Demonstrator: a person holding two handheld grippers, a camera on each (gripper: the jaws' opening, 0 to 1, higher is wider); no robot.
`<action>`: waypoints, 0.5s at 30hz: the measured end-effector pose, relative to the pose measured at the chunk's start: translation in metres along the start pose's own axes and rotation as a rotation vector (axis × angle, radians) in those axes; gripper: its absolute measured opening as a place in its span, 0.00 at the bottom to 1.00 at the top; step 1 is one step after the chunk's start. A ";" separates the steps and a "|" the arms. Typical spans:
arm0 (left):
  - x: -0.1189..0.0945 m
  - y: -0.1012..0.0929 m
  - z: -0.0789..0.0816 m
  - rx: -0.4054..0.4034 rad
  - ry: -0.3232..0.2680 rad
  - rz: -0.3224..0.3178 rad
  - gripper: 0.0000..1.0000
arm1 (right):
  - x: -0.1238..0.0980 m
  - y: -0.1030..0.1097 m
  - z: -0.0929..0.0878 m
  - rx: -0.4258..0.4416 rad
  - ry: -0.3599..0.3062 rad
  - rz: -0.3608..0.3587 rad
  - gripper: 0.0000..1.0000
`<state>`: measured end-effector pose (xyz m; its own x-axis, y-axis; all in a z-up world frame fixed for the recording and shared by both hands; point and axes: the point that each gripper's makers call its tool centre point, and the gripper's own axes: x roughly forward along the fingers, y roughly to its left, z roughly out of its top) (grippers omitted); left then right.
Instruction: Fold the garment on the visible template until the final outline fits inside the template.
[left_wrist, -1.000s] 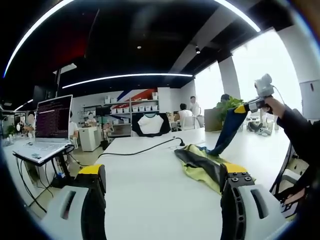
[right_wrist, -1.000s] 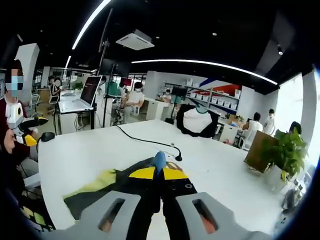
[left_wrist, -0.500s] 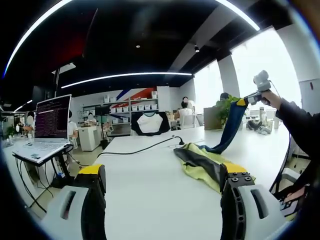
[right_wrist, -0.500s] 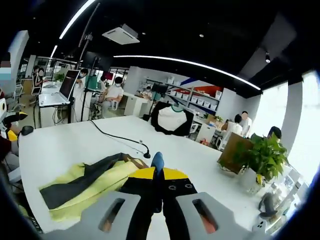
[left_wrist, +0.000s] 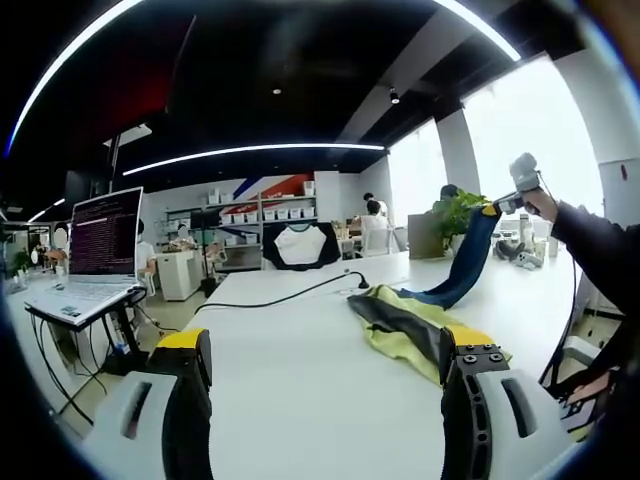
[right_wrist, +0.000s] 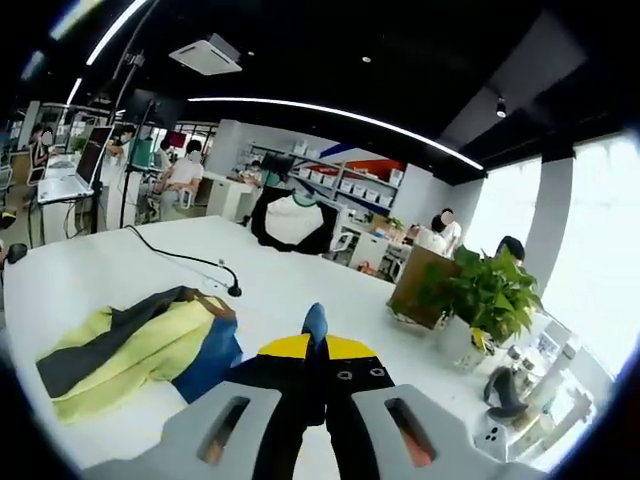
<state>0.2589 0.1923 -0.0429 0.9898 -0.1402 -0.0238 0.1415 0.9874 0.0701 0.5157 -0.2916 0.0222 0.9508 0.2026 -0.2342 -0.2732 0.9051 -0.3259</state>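
Right gripper pinching blue hem, lifting garment to fold | left gripper spread, waiting over surface

It was an open-plan office: a laptop at left, shelves of storage boxes at centre, seated people upper left, a potted plant at right

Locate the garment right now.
The garment lies bunched on the white table, right of centre in the left gripper view, near the black cable. Its blue end is lifted off the table, clamped in the right gripper.
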 end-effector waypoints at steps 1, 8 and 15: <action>0.000 0.000 0.000 0.000 0.000 -0.001 1.00 | 0.001 -0.004 -0.005 0.003 0.010 -0.014 0.00; 0.001 -0.002 0.000 0.001 0.003 -0.005 1.00 | 0.007 -0.035 -0.040 0.019 0.072 -0.097 0.00; 0.000 -0.002 0.000 0.002 0.003 -0.003 1.00 | 0.008 -0.051 -0.073 0.039 0.121 -0.146 0.00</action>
<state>0.2590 0.1900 -0.0432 0.9894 -0.1429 -0.0271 0.1445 0.9869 0.0722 0.5263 -0.3633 -0.0296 0.9548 0.0238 -0.2964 -0.1256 0.9358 -0.3294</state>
